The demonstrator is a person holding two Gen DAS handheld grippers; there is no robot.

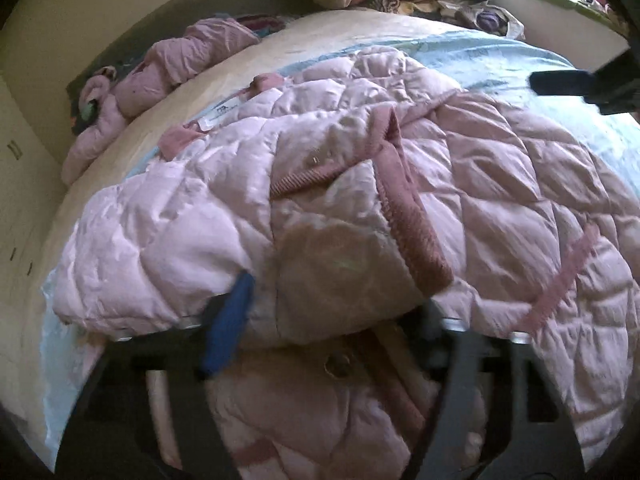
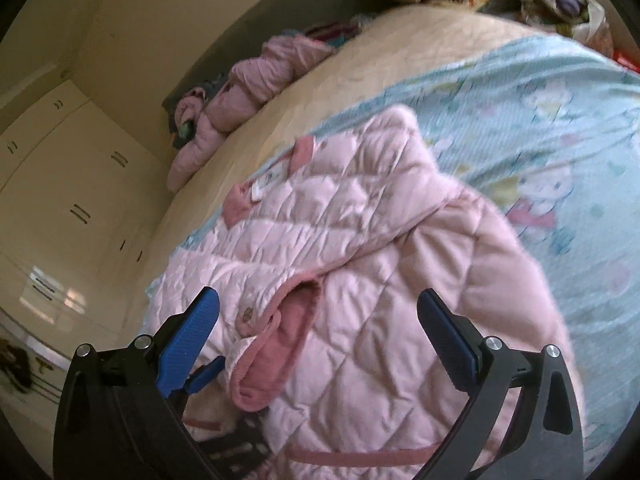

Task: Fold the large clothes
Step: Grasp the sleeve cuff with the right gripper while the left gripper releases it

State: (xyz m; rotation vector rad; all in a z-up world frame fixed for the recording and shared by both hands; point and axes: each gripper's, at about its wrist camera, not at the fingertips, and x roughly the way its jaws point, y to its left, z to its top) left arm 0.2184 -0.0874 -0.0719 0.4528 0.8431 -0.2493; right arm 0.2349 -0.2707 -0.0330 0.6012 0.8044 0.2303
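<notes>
At the far left of the right-wrist view stand cream cupboards (image 2: 60, 208). Right of them, along the bed's (image 2: 328, 92) upper left edge, lies a bundle of pink clothes (image 2: 248, 84). The quilted pink jacket (image 2: 360, 280) fills the middle and lower frame, lying rumpled on a pale blue sheet (image 2: 540, 120) that runs to the right edge.

The right gripper (image 2: 318, 322) has its jaws spread wide. The jacket's open front, with its darker pink trim (image 2: 276, 344), lies between and beneath them, touching neither blue pad.

In the left-wrist view the left gripper (image 1: 336, 316) also has its jaws spread. A fold of the jacket (image 1: 360, 184) bulges up between them. The left blue pad (image 1: 228, 324) lies against the cloth; the right finger is buried under fabric.
</notes>
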